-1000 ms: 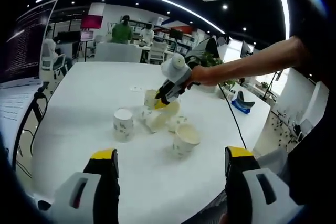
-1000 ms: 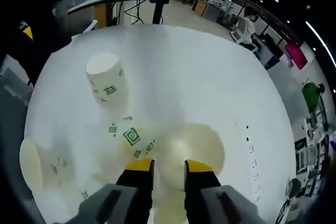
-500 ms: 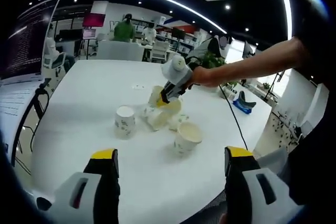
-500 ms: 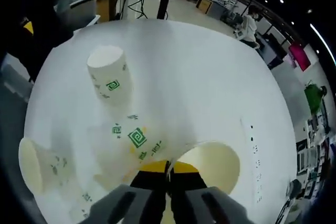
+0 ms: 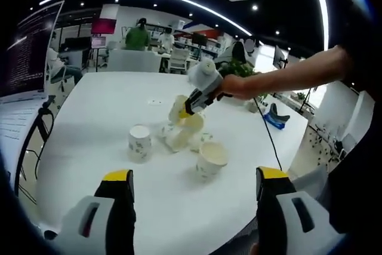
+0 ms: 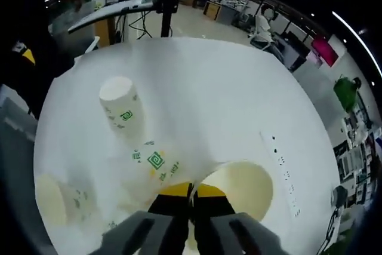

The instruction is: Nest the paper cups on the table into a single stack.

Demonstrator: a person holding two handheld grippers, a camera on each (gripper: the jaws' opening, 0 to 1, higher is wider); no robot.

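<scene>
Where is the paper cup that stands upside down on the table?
In the left gripper view the upside-down cup stands alone on the white table, left of the cluster of cups beneath the right gripper.

Left hand-held gripper (image 5: 194, 207): grey plastic body, black jaws w/ yellow tips, dark slot on each side. Right hand-held gripper (image 6: 192, 192): same grey/black/yellow build; white rounded housing in the left gripper view. Arm bare, no sleeve.

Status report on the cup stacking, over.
Right tongs shut on cup rim, lifted. Left tongs open, idle. Three more cups on table; one upside down. Nothing in the way.
</scene>
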